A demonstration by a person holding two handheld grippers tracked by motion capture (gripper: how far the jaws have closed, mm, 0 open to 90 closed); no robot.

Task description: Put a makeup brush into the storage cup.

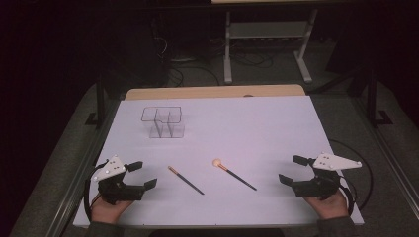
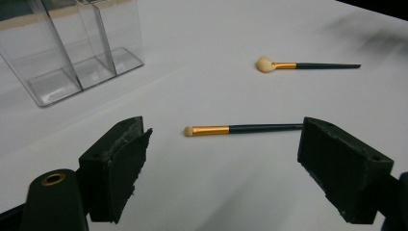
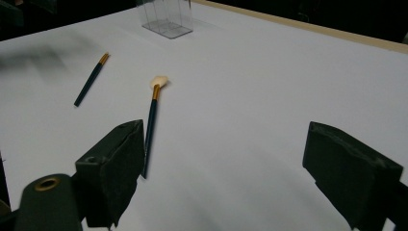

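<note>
While both claws gape, the small brush (image 2: 240,129) lies just beyond the left claw (image 2: 223,168).

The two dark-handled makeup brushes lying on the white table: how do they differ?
The brush with the small narrow tip lies nearer the left gripper; the brush with the wide, fluffy cream head lies nearer the right gripper. Both have gold ferrules, lie flat, ungripped.
</note>
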